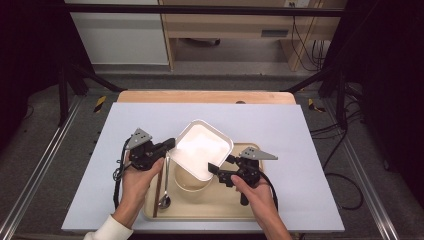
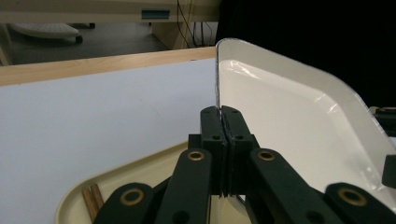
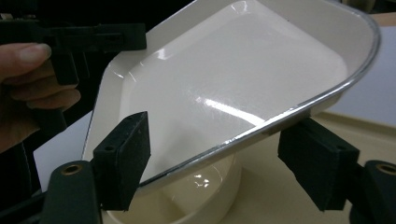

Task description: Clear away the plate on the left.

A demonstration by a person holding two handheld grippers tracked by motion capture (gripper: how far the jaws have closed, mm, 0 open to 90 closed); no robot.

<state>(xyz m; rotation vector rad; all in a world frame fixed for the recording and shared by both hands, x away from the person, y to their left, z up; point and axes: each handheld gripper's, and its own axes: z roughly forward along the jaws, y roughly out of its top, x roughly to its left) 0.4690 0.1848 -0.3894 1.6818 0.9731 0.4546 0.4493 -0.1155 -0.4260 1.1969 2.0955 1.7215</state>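
White square plastic dish with rounded corners (image 1: 202, 147) is held tilted in the air above the beige rectangular plastic tray (image 1: 260, 207), over the tray's far-left part. Below it, on the tray, stands a round cream bowl (image 1: 189, 181), partly covered by the dish.

Left gripper (image 1: 169, 146): jaws closed tight on the dish's left rim; in the left gripper view the two black pads (image 2: 232, 135) meet with only the thin rim edge between them. Dish (image 2: 289, 116) stands on edge in that view.

Right gripper (image 1: 222, 167): jaws apart, straddling the dish's near-right rim. In the right gripper view the rim (image 3: 261, 126) passes between the pads (image 3: 126, 158); the left pad lies against or just beside the rim, the right pad stands clear of it. No clamp on this side.

A metal spoon (image 1: 165, 192) and brown wooden chopsticks (image 1: 158, 192) lie along the tray's left edge, near its near-left corner. Tray sits on a pale grey-blue mat (image 1: 280, 125) at the mat's near edge.
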